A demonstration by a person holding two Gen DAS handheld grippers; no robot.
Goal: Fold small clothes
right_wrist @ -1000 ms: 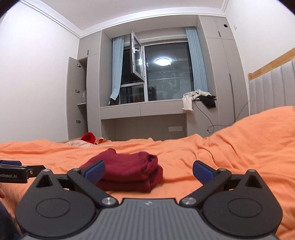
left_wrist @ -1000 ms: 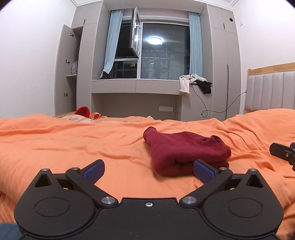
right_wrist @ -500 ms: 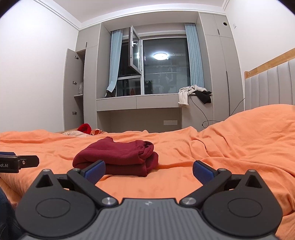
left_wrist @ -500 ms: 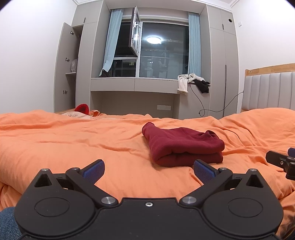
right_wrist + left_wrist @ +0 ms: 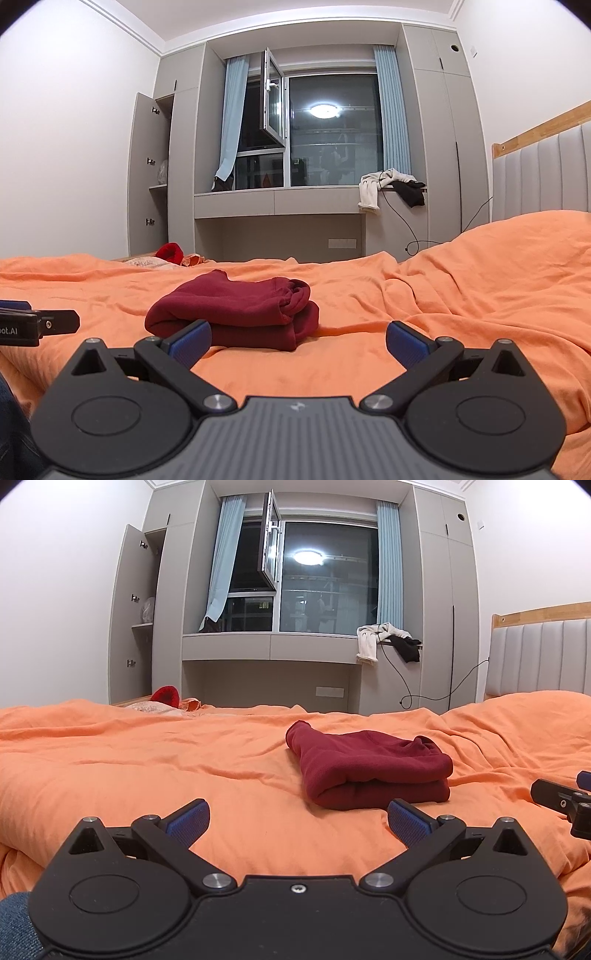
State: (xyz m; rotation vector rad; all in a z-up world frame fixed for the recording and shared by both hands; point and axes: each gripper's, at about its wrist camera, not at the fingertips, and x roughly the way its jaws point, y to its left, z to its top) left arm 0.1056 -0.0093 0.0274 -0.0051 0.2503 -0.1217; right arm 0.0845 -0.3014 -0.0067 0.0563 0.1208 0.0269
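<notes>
A dark red garment lies folded in a thick stack on the orange bedspread. It also shows in the right wrist view. My left gripper is open and empty, held low over the bed, with the garment just ahead and to the right. My right gripper is open and empty, with the garment just ahead and to the left. Each gripper's tip shows at the edge of the other's view: the right gripper and the left gripper.
Red and pale clothes lie at the bed's far side. A padded headboard stands at right. A window ledge with draped clothes and an open wardrobe line the far wall.
Both grippers have drawn back and lowered a little, so the folded garment sits farther ahead in both views. The garment itself has not moved.
</notes>
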